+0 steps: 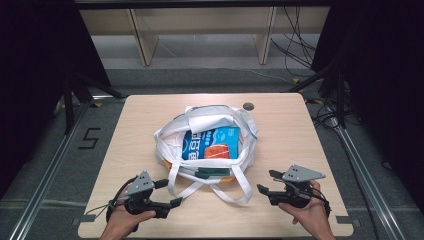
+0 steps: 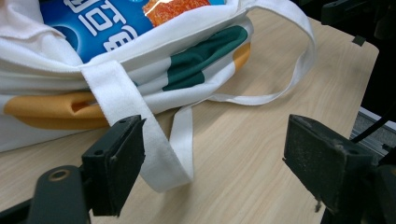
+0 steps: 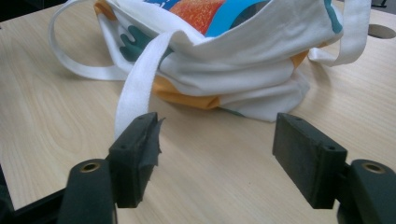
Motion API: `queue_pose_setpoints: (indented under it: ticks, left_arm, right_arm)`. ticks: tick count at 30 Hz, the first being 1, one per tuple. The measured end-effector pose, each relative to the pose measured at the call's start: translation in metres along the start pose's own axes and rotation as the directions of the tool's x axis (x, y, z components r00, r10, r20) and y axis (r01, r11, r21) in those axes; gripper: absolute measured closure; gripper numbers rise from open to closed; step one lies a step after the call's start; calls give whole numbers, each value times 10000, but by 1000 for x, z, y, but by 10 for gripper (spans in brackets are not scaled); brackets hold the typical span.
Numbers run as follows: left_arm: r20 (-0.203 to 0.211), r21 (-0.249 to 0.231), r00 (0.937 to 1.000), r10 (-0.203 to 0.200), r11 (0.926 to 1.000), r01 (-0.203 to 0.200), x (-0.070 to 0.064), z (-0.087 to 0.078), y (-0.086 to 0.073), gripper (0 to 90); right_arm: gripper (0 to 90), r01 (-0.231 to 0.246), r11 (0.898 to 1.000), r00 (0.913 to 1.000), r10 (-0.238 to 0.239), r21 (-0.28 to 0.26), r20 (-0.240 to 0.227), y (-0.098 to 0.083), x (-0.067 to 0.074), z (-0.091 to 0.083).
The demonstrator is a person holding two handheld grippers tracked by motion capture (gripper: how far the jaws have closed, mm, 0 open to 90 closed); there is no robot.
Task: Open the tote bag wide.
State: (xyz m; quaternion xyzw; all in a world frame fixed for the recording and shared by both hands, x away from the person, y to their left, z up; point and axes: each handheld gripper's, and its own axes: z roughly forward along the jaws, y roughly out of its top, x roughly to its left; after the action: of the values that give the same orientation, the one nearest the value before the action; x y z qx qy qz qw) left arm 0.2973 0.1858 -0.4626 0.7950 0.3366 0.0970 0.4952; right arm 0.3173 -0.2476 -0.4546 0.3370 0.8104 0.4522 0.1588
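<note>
Bag [image 1: 205,145] sat mid-table, packet [image 1: 212,143] sticking out the top. Left gripper [image 1: 162,196] and right gripper [image 1: 267,182] both had jaws apart, holding nothing. Strap [image 2: 154,154] lay flat by the left jaw; risk: pads pinch table or miss it, bag tips, packet slides out.

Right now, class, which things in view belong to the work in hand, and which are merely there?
In the job:
- white tote bag with its straps
- blue snack packet inside it
- left claw, open
- right claw, open

Merely there:
- wooden table
- round grommet in the table
- wooden frame behind
</note>
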Motion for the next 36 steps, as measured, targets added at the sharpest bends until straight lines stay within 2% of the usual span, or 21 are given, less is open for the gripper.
queue_pose_setpoints:
  ticks: [1, 3, 6, 9, 10, 11, 12, 13, 14, 16, 18, 19, 25, 27, 28, 30, 32, 33, 34, 35, 36]
  left_arm:
    - [-47, -4, 10000, -31, 10000, 31, 0, 0, -1, 194]
    - [-99, 30, 9999, -14, 10000, 15, -1, 0, -5, 192]
    - [-82, -40, 9999, -95, 9999, 95, -1, -1, -9, 192]
    - [-51, -58, 9999, 139, 9999, -139, 0, -3, -13, 191]
    - [-139, -12, 9998, 114, 9999, -114, -1, -3, -14, 191]
    - [-163, -53, 9998, 137, 9999, -137, -1, -3, -16, 190]
    - [-228, -8, 9997, -108, 9999, 108, -3, -3, -17, 190]
    - [-220, -46, 9996, -157, 9999, 156, -3, -3, -19, 190]
    - [-229, 53, 9997, 51, 10000, -50, -1, -4, -19, 189]
    - [-255, 98, 9993, 257, 9996, -254, 0, -4, -21, 189]
    - [-290, 10, 9994, 172, 9999, -172, -2, -4, -22, 189]
    - [-324, 133, 9991, 283, 9995, -279, -1, -5, -23, 189]
    - [-512, 310, 9984, 257, 9992, -241, -4, -4, -29, 188]
    - [-402, 62, 9991, 155, 9999, -152, -6, -3, -30, 188]
    - [-435, 206, 9986, 306, 9993, -298, -5, -4, -30, 188]
    - [-427, 157, 9984, 364, 9992, -357, -5, -3, -30, 188]
    - [-455, 205, 9985, 309, 9993, -300, -5, -3, -31, 187]
    - [-562, 178, 9984, 64, 9998, -54, -7, -3, -31, 187]
    - [-536, 165, 9985, 124, 9998, -115, -6, -2, -31, 187]
    - [-472, 226, 9983, 335, 9992, -324, -5, -2, -31, 187]
    - [-475, 216, 9983, 345, 9992, -336, -5, -2, -31, 187]
  right_arm:
    - [318, -192, 9998, 9998, 192, 35, 43, -2, 2, -1]
    - [318, 40, 9999, 10000, -39, -144, 28, -5, 1, -1]
    - [318, -60, 10000, 10000, 59, 35, 14, -10, 5, -2]
    - [318, 37, 9999, 9999, -35, 131, -134, -15, 7, -2]
    - [318, 193, 9998, 9997, -193, 41, 137, -17, 7, -3]
    - [318, -234, 9994, 9997, 234, 263, -26, -19, 11, -5]
    - [317, 82, 9998, 9999, -84, 159, 95, -20, 9, -5]
    - [317, 29, 9998, 10000, -30, 205, 46, -21, 10, -6]
    - [317, -155, 9997, 9998, 153, 183, 125, -22, 12, -7]
    - [317, 111, 9998, 9999, -112, 149, 46, -24, 11, -8]
    - [316, 107, 9997, 9998, -103, 237, -146, -27, 11, -8]
    - [315, 119, 9997, 9999, -121, 234, 66, -29, 11, -9]
    - [315, -22, 9987, 10000, 23, 500, -16, -37, 13, -11]
    - [315, -54, 9988, 10000, 51, 477, 78, -40, 14, -11]
    - [315, -61, 9987, 9999, 67, 504, -125, -41, 14, -11]
    - [315, 140, 9989, 9999, -139, 458, -28, -43, 14, -12]
    - [315, -75, 9983, 9998, 85, 577, -166, -44, 15, -13]
    - [315, 74, 9990, 9999, -70, 442, -112, -45, 14, -12]
    - [314, -234, 9983, 9997, 238, 530, -83, -46, 18, -13]
    - [314, 102, 9987, 9999, -99, 503, -64, -46, 15, -13]
    - [314, 109, 9986, 9999, -107, 509, -53, -46, 15, -13]
